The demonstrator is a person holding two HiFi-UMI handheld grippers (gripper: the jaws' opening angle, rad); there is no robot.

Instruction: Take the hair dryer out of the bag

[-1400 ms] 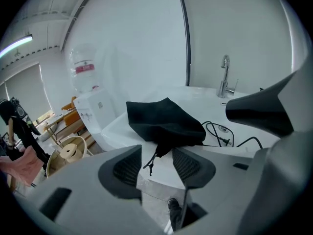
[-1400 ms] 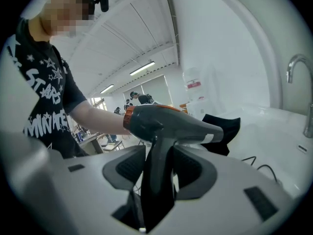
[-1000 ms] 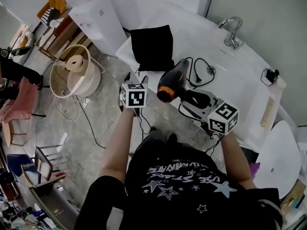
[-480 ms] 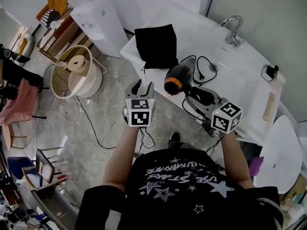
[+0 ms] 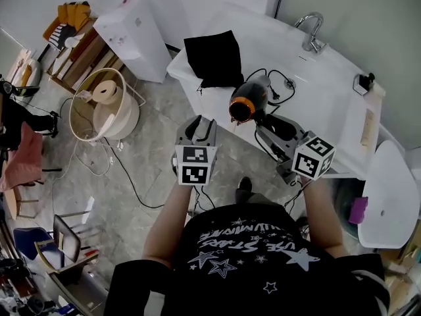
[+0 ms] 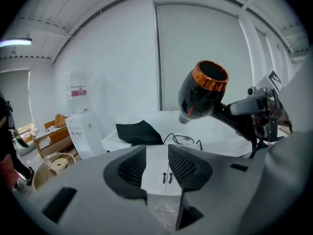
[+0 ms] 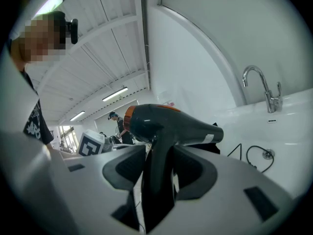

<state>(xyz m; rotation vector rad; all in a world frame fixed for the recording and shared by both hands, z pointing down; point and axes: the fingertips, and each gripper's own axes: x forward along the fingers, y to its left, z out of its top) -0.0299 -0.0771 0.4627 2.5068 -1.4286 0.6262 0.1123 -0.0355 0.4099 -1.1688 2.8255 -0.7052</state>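
Note:
The black hair dryer [image 5: 247, 101] with a copper ring is out of the bag, held in the air at the counter's front edge. My right gripper [image 5: 266, 122] is shut on its handle [image 7: 159, 155], barrel pointing left in the right gripper view. Its cord [image 5: 279, 87] trails onto the counter. The empty black bag [image 5: 212, 58] lies flat on the counter's left end, also seen in the left gripper view [image 6: 138, 132]. My left gripper [image 5: 199, 125] hovers off the counter over the floor; its jaws [image 6: 157, 163] are closing with nothing between them.
The white counter [image 5: 322, 104] carries a chrome faucet [image 5: 310, 35] at the back. A white water dispenser [image 5: 135, 35] stands left of it, and a round wire basket [image 5: 102, 104] with a paper roll sits on the floor. A cable [image 5: 125, 173] snakes over the tiles.
My left gripper pulled back from the counter toward the body and its jaws narrowed. The right gripper carried the hair dryer slightly up and toward the counter.

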